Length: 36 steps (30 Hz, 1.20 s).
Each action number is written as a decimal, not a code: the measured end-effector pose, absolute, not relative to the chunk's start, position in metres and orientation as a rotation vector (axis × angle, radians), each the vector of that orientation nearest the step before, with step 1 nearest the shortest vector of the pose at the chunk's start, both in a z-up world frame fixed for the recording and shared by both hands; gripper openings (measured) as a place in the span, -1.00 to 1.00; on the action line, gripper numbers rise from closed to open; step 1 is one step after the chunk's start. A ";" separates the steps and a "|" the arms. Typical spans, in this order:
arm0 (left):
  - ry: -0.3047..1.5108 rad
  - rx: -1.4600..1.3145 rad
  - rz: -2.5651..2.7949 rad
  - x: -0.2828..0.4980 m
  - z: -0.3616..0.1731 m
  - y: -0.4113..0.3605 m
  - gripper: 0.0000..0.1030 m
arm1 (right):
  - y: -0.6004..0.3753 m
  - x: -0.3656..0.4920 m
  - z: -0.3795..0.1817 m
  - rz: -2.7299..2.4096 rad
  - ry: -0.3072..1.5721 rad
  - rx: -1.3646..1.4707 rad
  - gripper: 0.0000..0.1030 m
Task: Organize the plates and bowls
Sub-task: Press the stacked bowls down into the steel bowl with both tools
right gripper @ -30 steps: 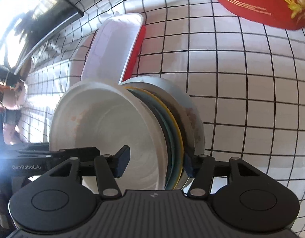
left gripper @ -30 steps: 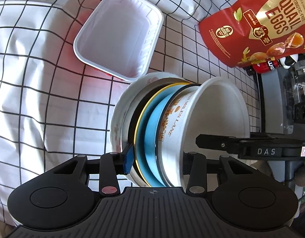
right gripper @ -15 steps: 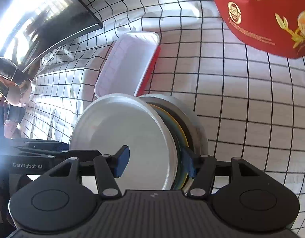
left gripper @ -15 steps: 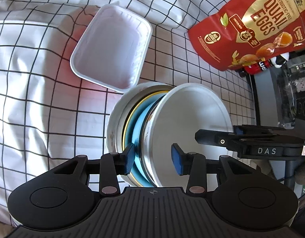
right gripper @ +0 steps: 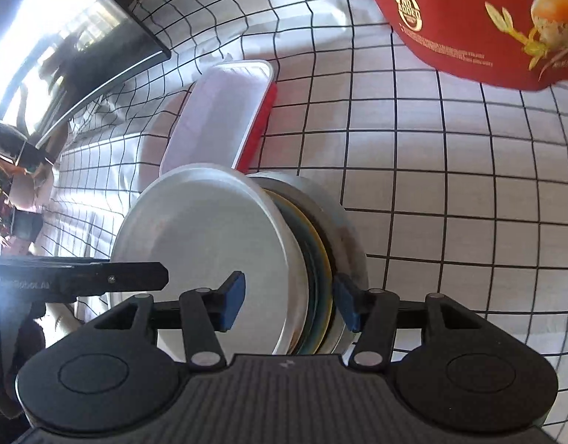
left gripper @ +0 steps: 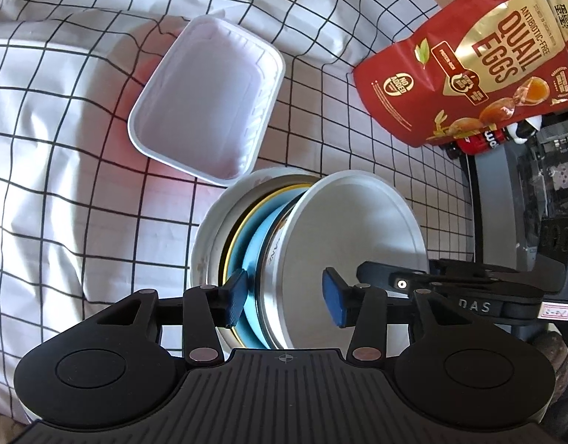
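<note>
A nested stack of round dishes point(left gripper: 276, 255) stands on a checked cloth: a white outer plate point(left gripper: 206, 244), a yellow-rimmed plate, a blue plate point(left gripper: 254, 259) and a silver metal bowl point(left gripper: 350, 244) on top. My left gripper point(left gripper: 284, 296) is open, its pads astride the stack's near edge without touching. My right gripper point(right gripper: 289, 305) is open on the opposite side, its pads astride the same stack point(right gripper: 317, 259), with the metal bowl point(right gripper: 210, 244) between them. Each gripper shows in the other's view.
A white rectangular tray point(left gripper: 206, 96) with a red underside lies just beyond the stack; it also shows in the right wrist view point(right gripper: 217, 118). A red quail-egg bag point(left gripper: 480, 55) lies at the far right. A dark monitor point(right gripper: 80, 48) stands at the cloth's far edge.
Both grippers have opened and drawn back from the stack. My left gripper was clamped on its edge a second ago and has let go. The stack stays in place.
</note>
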State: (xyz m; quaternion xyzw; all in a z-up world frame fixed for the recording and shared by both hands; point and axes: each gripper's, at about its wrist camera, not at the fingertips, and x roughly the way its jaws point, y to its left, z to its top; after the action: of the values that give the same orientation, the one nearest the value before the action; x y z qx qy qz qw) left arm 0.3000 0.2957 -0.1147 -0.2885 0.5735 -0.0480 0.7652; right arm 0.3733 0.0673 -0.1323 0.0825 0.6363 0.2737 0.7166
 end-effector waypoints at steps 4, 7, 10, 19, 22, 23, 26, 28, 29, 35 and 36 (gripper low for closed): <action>1.234 -0.625 -0.100 0.303 -0.111 0.292 -0.02 | 0.066 0.375 -0.133 0.599 1.396 0.189 0.03; 1.214 -0.631 -0.108 0.307 -0.107 0.288 -0.01 | 0.059 0.376 -0.133 0.600 1.389 0.196 0.03; 1.200 -0.630 -0.117 0.308 -0.103 0.286 -0.01 | 0.051 0.376 -0.134 0.586 1.390 0.219 0.03; 1.206 -0.645 -0.128 0.308 -0.102 0.293 -0.03 | 0.065 0.369 -0.129 0.552 1.357 0.208 0.10; 1.211 -0.656 -0.126 0.305 -0.103 0.297 -0.09 | 0.068 0.366 -0.127 0.571 1.353 0.182 0.09; 1.211 -0.658 -0.128 0.304 -0.102 0.298 -0.11 | 0.066 0.365 -0.125 0.575 1.345 0.182 0.09; 1.207 -0.641 -0.128 0.298 -0.101 0.296 -0.13 | 0.059 0.363 -0.111 0.605 1.304 0.202 0.09; 1.201 -0.625 -0.110 0.294 -0.100 0.297 -0.15 | 0.058 0.358 -0.098 0.605 1.257 0.176 0.09; 1.199 -0.619 -0.099 0.292 -0.101 0.298 -0.16 | 0.059 0.356 -0.093 0.610 1.238 0.163 0.09; 1.201 -0.622 -0.048 0.287 -0.110 0.312 -0.20 | 0.068 0.355 -0.088 0.646 1.246 0.179 0.10; 1.206 -0.621 -0.037 0.287 -0.112 0.314 -0.18 | 0.071 0.354 -0.088 0.639 1.237 0.168 0.10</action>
State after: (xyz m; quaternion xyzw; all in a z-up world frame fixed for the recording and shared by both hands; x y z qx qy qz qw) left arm 0.2870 0.3136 -0.1120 -0.2874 0.5578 -0.0169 0.7785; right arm 0.3541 0.0706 -0.0876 0.0772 0.5691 0.2937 0.7641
